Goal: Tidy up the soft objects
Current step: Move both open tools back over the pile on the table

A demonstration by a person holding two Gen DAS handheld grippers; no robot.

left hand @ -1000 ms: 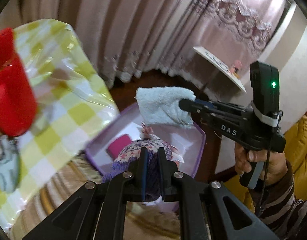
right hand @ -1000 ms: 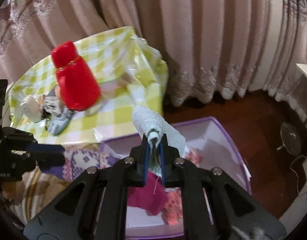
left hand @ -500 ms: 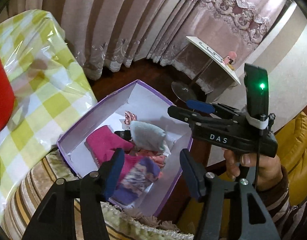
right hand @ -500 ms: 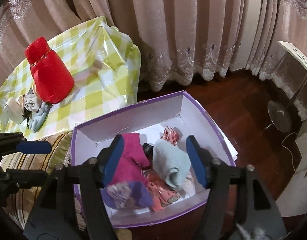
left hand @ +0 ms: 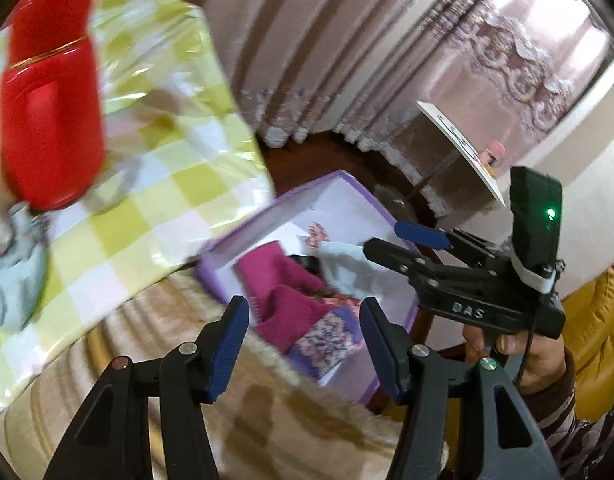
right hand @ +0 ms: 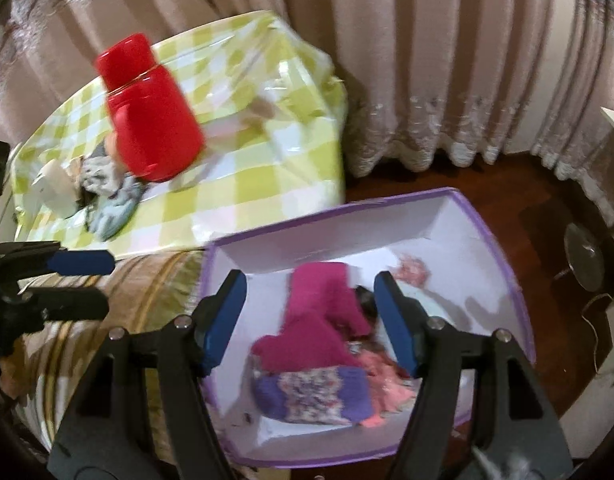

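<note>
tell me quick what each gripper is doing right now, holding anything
left gripper: open, holding nothing.
right gripper: open, holding nothing, above the purple box.

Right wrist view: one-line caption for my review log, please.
Open right tool hangs empty over the purple box holding a magenta cloth and patterned sock.

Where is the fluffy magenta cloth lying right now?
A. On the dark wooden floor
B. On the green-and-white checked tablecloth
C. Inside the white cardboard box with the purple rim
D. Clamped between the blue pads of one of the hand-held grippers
C. The fluffy magenta cloth lies inside the white cardboard box with the purple rim, beside a purple patterned cloth; both grippers stand open and empty.
</note>
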